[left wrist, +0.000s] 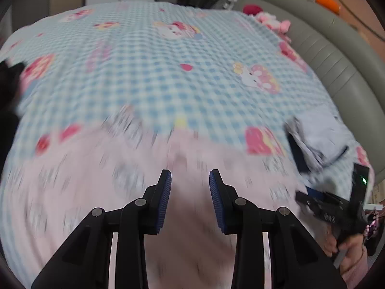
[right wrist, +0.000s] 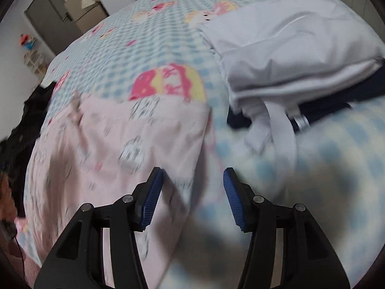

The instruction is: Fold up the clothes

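Note:
A pale pink garment with a small grey print [left wrist: 101,180] lies spread on the checked bedspread [left wrist: 149,72]. My left gripper [left wrist: 190,180] hovers over its middle, open, nothing between the blue pads. In the right wrist view the same pink garment [right wrist: 115,139] fills the lower left, and my right gripper [right wrist: 192,178] stands open above its right edge, where pink cloth meets the bedspread [right wrist: 324,159]. The right gripper's body [left wrist: 336,207] and the hand holding it show at the left view's lower right. Both views are blurred by motion.
A pile of folded white clothes [right wrist: 288,48] on a dark blue garment [right wrist: 332,106] sits at the right; the same pile [left wrist: 320,139] shows in the left view. Dark clothing [right wrist: 31,115] lies at the bed's left edge. A grey padded headboard [left wrist: 336,55] and pink plush toy [left wrist: 272,21] are on the far right.

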Demonstrator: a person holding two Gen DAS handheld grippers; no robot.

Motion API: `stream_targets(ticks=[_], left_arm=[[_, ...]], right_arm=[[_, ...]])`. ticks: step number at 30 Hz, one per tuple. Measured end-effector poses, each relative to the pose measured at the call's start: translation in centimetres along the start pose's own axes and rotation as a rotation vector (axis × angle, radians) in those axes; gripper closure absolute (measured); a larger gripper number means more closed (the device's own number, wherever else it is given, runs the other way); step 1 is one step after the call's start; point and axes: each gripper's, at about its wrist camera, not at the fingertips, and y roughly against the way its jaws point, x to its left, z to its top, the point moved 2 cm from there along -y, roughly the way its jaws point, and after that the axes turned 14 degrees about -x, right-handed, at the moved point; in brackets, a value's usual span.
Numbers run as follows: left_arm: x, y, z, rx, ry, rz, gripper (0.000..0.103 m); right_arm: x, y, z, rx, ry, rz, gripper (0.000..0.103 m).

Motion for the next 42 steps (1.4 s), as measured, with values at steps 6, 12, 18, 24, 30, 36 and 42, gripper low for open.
stream_targets(ticks=[6, 12, 18, 24, 30, 36, 42], left_arm=[[0.2, -7.9, 0.3, 0.157, -0.073, -0.019, 0.075], [-1.8, -4.5, 3.0, 0.015, -0.127, -0.076, 0.095], [-4.6, -3.4, 7.2, -0.091, -0.146, -0.139, 0.095], [-4.6, -10.6, 5.9, 0.025, -0.094, -0.111, 0.094], [-5.9, -13.7, 4.0, 0.122, -0.158, -0.009, 0.086], [-6.8, 0.1, 2.7, -0.137, -0.119, -0.108, 0.066], [-4.4, 11.4, -9.8, -0.153, -0.126, -0.03, 0.06]], right_arm=[[-1.3, -3.2, 1.1, -0.011, -0.07, 0.038, 0.04], [0.6, -1.7, 2.2, -0.07, -0.038, 0.129, 0.098], [1.7, 4.8, 6.4, -0.345, 0.076, -0.011, 0.102], [-1.1, 2.6, 6.3, -0.309, 0.097, -0.148, 0.102], [-2.8, 0.6, 4.8, -0.219, 0.087, -0.131, 0.099], [-2.2, 7.2, 5.5, -0.354, 0.028, -0.103, 0.081], [4.0, 11.0, -0.8, -0.265, 0.138, 0.086, 0.074]])
